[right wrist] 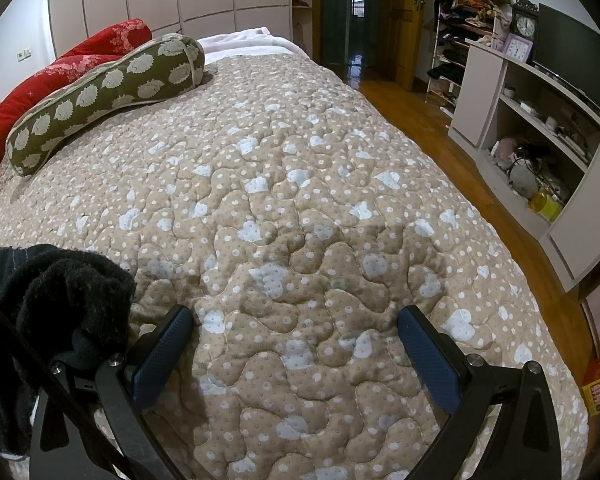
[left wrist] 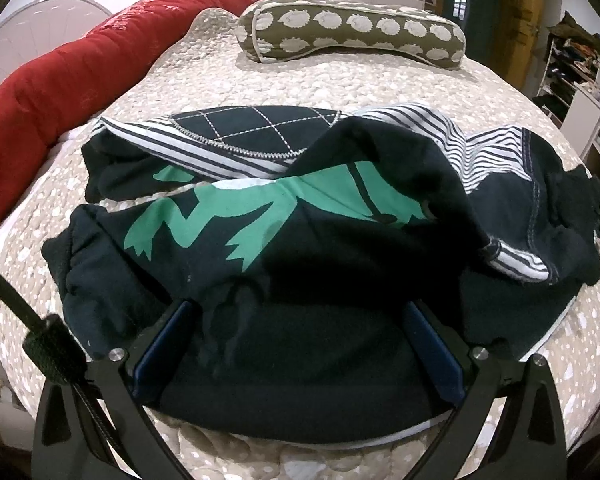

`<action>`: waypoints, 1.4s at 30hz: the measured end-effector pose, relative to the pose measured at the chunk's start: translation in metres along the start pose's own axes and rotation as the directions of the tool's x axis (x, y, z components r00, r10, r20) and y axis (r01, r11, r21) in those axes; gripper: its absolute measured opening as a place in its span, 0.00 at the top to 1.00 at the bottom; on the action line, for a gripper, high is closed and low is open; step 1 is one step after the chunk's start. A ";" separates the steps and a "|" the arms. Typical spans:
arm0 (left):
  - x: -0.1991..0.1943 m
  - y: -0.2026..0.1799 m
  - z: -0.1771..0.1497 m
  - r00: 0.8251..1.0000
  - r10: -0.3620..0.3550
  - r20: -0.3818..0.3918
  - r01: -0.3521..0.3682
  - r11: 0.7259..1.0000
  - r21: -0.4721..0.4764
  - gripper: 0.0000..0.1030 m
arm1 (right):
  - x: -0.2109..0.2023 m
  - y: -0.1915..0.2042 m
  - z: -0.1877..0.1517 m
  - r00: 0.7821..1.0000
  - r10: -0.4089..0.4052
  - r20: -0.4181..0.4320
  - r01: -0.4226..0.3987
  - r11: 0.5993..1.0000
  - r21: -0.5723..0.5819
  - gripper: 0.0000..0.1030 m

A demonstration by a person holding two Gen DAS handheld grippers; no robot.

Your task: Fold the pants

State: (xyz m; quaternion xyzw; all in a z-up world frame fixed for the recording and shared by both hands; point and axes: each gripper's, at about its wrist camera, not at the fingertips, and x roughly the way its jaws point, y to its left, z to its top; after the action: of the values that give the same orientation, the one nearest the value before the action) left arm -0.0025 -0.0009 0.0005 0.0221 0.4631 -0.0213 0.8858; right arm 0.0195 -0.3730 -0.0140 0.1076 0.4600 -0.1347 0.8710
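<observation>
Dark pants [left wrist: 300,232] (green print, striped lining) are seen crumpled on a quilted bed [right wrist: 300,200]. The left hand-held gripper [left wrist: 300,320] is spread wide astride the waistband, nothing pinched; the right hand-held gripper [right wrist: 296,320] is held wide, empty, above bare quilt.

Matt dark cloth pants [left wrist: 308,272], fuzzy black cuff [right wrist: 68,304]; puffy quilted bedspread [right wrist: 300,200]; glossy wood floor [right wrist: 416,116].
</observation>
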 end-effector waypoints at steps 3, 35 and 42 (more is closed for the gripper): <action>-0.005 0.002 0.000 1.000 -0.014 -0.019 0.013 1.000 -0.011 0.00 | 0.000 -0.001 0.007 0.999 0.029 -0.045 -0.029 1.000 0.004 0.00; -0.112 0.095 0.005 0.975 -0.015 0.221 0.064 0.974 -0.216 0.18 | -0.061 0.105 0.046 0.883 0.466 -0.065 -0.470 0.876 -0.110 0.92; -0.109 0.098 0.004 0.979 -0.013 0.206 0.061 0.972 -0.225 0.18 | -0.037 0.086 0.084 0.984 0.179 0.009 -0.174 0.967 -0.188 0.91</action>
State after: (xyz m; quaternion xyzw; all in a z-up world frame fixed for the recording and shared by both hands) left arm -0.0552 0.0990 0.0943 -0.0917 0.3701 0.0137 0.9244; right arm 0.0932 -0.3136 0.0684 0.0643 0.4479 -0.0145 0.8916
